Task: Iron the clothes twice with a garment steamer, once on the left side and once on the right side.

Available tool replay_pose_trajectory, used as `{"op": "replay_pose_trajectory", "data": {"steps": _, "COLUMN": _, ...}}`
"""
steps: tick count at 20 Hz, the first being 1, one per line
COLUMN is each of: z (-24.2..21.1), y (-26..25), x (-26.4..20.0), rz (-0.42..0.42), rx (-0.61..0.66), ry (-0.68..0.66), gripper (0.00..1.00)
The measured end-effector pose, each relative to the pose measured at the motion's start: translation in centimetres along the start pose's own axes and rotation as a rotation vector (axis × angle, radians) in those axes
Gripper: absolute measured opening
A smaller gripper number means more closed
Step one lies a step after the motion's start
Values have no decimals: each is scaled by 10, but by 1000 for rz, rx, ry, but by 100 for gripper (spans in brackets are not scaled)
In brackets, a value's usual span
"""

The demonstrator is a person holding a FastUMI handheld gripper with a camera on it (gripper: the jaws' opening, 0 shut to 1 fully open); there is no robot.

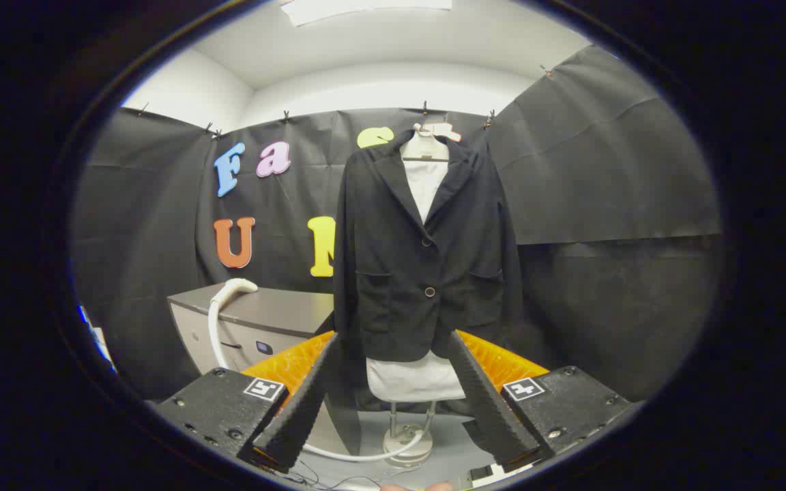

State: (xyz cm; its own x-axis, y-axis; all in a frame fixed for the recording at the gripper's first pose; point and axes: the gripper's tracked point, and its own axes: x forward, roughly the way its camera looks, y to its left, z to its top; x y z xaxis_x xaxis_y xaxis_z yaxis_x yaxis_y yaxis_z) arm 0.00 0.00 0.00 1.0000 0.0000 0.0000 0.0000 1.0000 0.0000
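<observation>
So my gripper (393,389) fingers stand apart and empty facing the jacket (427,259); next I must fetch the steamer head (233,290) far left.

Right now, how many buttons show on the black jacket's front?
2. Upper button below the lapels of the black fabric jacket; lower button between the pockets. Others may be hidden. The open gripper holds nothing.

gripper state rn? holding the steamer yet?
Gripper: open, holding nothing; fingers spread, framing the black jacket's hem. Steamer head rests on the grey cabinet, untouched.
</observation>
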Motion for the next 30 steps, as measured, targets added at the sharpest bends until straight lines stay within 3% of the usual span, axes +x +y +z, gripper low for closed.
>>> {"op": "replay_pose_trajectory", "data": {"steps": 18, "z": -2, "y": 44, "x": 20, "rz": 54, "rx": -26, "ry": 20, "gripper": 100}}
{"op": "replay_pose_trajectory", "data": {"steps": 24, "z": 16, "y": 84, "x": 36, "rz": 61, "rx": -37, "ry": -17, "gripper": 100}}
{"op": "replay_pose_trajectory", "data": {"steps": 30, "z": 39, "y": 165, "x": 66, "rz": 146, "rx": 17, "ry": -18, "gripper": 100}}
